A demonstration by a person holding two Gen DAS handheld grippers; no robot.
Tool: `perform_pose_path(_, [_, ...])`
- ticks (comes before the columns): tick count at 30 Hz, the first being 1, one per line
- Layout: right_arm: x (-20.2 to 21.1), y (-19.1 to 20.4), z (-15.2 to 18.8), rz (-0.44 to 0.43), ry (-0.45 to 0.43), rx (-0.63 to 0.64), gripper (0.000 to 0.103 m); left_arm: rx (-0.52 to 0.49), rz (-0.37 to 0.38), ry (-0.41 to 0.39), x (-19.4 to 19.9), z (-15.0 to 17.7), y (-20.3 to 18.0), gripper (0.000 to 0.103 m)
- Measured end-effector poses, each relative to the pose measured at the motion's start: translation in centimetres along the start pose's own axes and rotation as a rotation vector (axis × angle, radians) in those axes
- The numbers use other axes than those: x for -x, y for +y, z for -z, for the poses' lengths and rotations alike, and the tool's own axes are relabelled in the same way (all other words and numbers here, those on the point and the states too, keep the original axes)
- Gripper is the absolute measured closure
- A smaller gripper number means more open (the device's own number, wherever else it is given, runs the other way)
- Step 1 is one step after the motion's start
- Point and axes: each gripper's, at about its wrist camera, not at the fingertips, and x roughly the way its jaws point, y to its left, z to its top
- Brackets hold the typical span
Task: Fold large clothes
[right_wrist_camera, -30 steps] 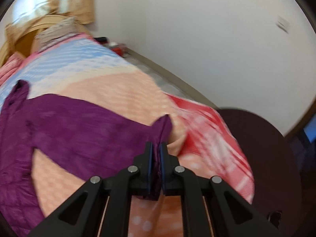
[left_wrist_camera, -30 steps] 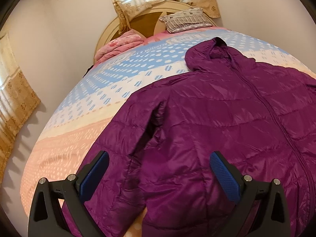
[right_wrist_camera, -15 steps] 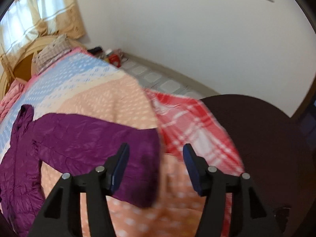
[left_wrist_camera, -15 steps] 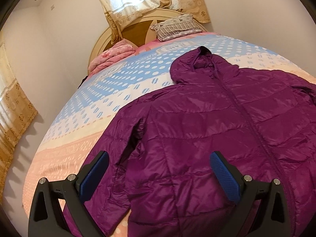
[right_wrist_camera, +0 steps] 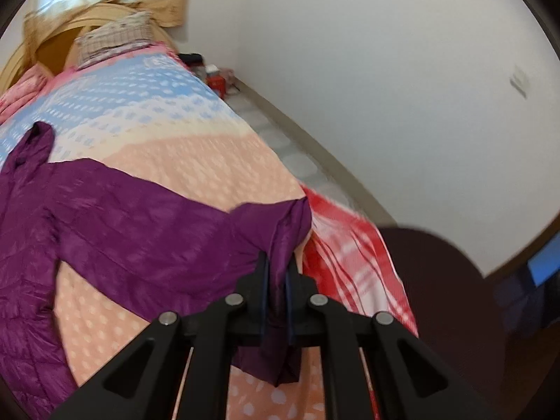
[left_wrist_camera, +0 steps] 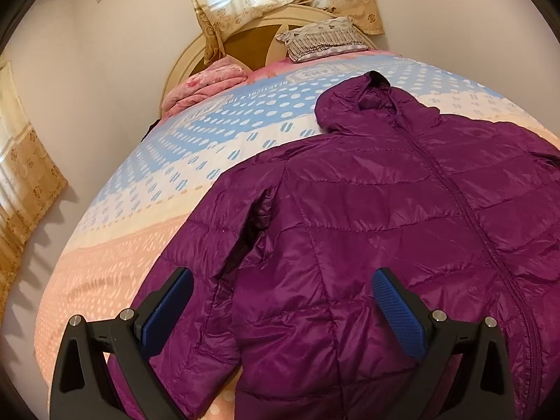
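Purple hooded jacket [left_wrist_camera: 367,217] lies front-up, zipped, on the bed [left_wrist_camera: 147,189], hood toward the headboard [left_wrist_camera: 245,40]. Left view: left gripper [left_wrist_camera: 280,301] hangs over the jacket's lower body near the foot edge, jaws wide apart, nothing between them; one sleeve lies along the body. Right view only: the other sleeve [right_wrist_camera: 175,224] stretches toward the bed's side edge, its cuff pinched between the pads of the right gripper [right_wrist_camera: 276,294], whose jaws have just closed on it. Also only there: red plaid cloth [right_wrist_camera: 350,255] beyond the cuff at the bed's corner. Pillow [left_wrist_camera: 325,36] sits against the headboard.
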Motion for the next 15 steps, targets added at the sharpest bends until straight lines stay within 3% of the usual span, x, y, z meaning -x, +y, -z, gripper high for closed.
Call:
perform_pose_path(3, [1.6, 2.9, -0.9, 0.037, -0.032, 0.106, 0.093, -0.013, 0.008, -0.006, 0.3, 0.3, -0.2, 0.001])
perform_pose_path(6, [-0.4, 3.3, -1.4, 0.064, 0.032, 0.151, 0.093, -0.018, 0.011, -0.008, 0.4, 0.4, -0.1, 0.001])
perform_pose_path(9, [-3.2, 0.0, 0.1, 0.085, 0.117, 0.099, 0.089, -0.012, 0.010, -0.012, 0.4, 0.6, 0.4, 0.001])
perform_pose_path(11, [-5.7, -2.6, 1.3, 0.044, 0.188, 0.019, 0.073, -0.006, 0.014, -0.008, 0.3, 0.7, 0.7, 0.001])
perform_pose_path(12, [-6.6, -4.0, 2.0, 0.054, 0.196, -0.009, 0.070, -0.006, 0.014, -0.006, 0.2, 0.7, 0.7, 0.001])
perform_pose_path(15, [-7.6, -6.8, 3.0, -0.001, 0.201, -0.093, 0.070, -0.021, 0.005, 0.001, -0.2, 0.7, 0.4, 0.001])
